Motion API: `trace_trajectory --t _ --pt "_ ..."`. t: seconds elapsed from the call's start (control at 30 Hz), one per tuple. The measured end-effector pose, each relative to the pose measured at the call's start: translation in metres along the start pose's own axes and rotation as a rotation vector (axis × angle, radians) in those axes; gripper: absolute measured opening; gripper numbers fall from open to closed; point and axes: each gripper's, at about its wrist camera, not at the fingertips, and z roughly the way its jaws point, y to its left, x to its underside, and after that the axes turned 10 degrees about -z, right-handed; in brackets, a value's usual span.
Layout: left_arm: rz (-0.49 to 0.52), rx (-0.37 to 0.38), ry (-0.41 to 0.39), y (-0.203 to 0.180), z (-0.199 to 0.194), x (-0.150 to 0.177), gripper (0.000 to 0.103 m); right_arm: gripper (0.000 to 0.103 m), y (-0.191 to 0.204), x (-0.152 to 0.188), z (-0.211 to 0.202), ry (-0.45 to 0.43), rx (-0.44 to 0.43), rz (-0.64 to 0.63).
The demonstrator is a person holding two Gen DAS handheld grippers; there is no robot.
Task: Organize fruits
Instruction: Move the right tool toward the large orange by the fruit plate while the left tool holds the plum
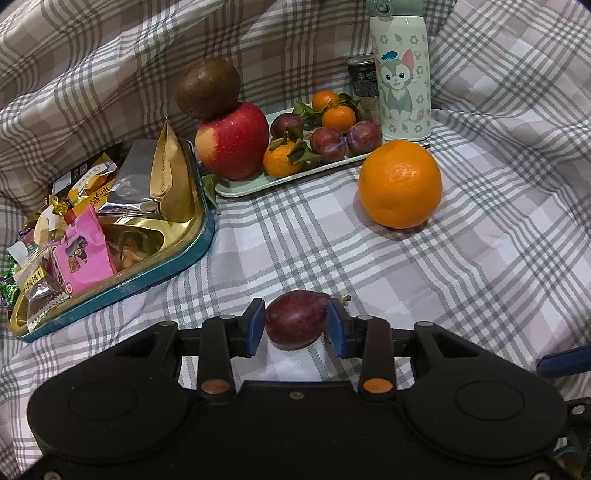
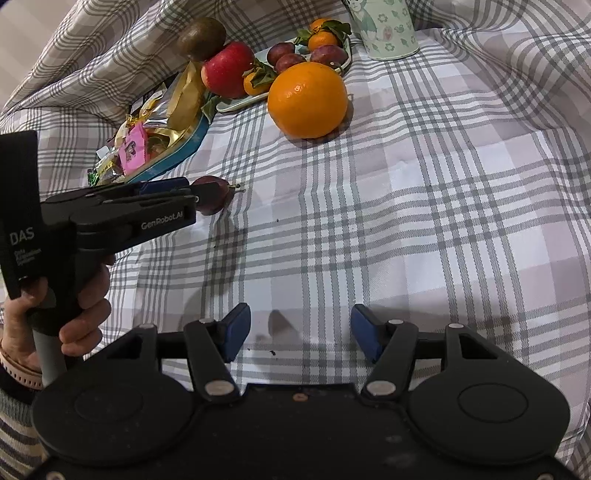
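A dark purple plum (image 1: 295, 321) (image 2: 212, 194) lies on the checked cloth, between the blue pads of my left gripper (image 1: 295, 310) (image 2: 173, 188). The pads stand close beside it without clearly pressing it. A large orange (image 1: 400, 184) (image 2: 307, 99) sits loose on the cloth beyond it. Behind is a pale green tray (image 1: 258, 186) (image 2: 236, 105) with a red apple (image 1: 232, 142), a brown round fruit (image 1: 207, 88) on top of the apple, plums (image 1: 328, 142) and leafy mandarins (image 1: 282, 162). My right gripper (image 2: 301, 325) hangs open over bare cloth.
A teal and gold tin of wrapped snacks (image 1: 177, 258) (image 2: 184, 147) stands left of the tray. A cat-print bottle (image 1: 402, 74) (image 2: 388, 29) and a dark can (image 1: 364, 85) stand behind the tray. A person's hand (image 2: 81, 295) holds the left gripper's handle. Cloth folds rise at the back.
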Motion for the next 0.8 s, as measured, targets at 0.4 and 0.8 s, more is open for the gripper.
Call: trace_trajectory --t 0.4,0.8 --pt "0.000 -0.003 0.012 0.001 0.005 0.000 0.051 0.064 0.000 0.000 -0.001 0.001 0.002 -0.001" --pt "-0.113 0.020 0.050 0.013 -0.007 0.007 0.047 0.064 0.005 -0.002 -0.001 -0.006 0.026 -0.007"
